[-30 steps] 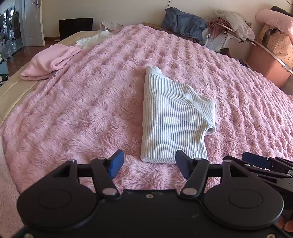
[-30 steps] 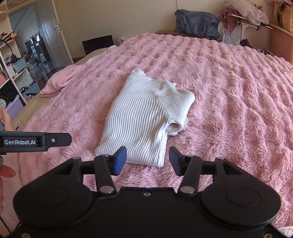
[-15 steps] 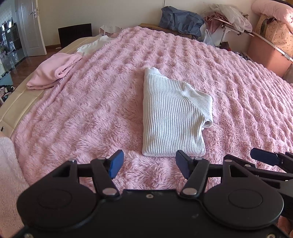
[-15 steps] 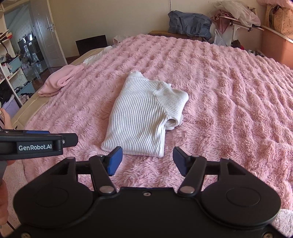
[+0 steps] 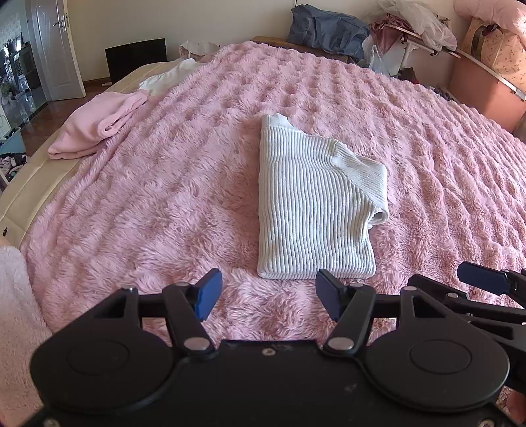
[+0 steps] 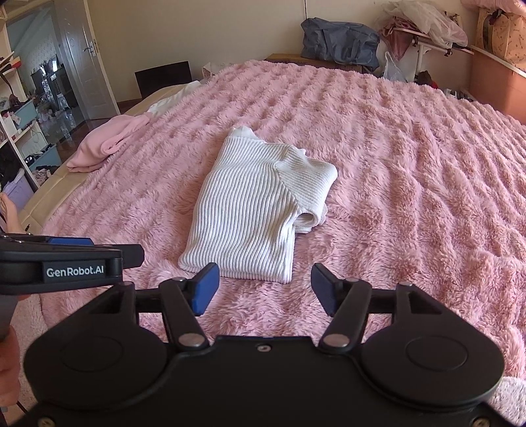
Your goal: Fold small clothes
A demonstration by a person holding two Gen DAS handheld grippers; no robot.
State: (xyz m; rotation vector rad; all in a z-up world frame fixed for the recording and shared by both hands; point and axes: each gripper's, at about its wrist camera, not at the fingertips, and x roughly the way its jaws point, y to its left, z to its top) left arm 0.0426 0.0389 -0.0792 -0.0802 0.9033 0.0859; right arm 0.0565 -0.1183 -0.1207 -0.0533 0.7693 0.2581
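A white ribbed sweater (image 5: 312, 210) lies folded flat on the pink fluffy blanket (image 5: 164, 203), with one sleeve tucked across its right side. My left gripper (image 5: 268, 292) hovers just short of the sweater's near hem, open, with nothing between its blue pads. In the right wrist view the same sweater (image 6: 250, 210) lies ahead and slightly left. My right gripper (image 6: 263, 285) is also open and empty, close to the near hem. One blue tip of the right gripper (image 5: 483, 282) shows at the left view's right edge. The left gripper's body (image 6: 65, 262) crosses the right view's left edge.
A crumpled pink garment (image 5: 95, 128) and a white one (image 5: 167, 77) lie at the bed's far left edge. A blue bag (image 5: 328, 29), a rack with clothes and a pink box (image 5: 483, 88) stand beyond the bed. A door and shelves are at the left.
Both grippers have drawn back a little from the sweater, so its near hem now lies beyond the fingertips. The right jaws have widened slightly. The sweater has not moved.
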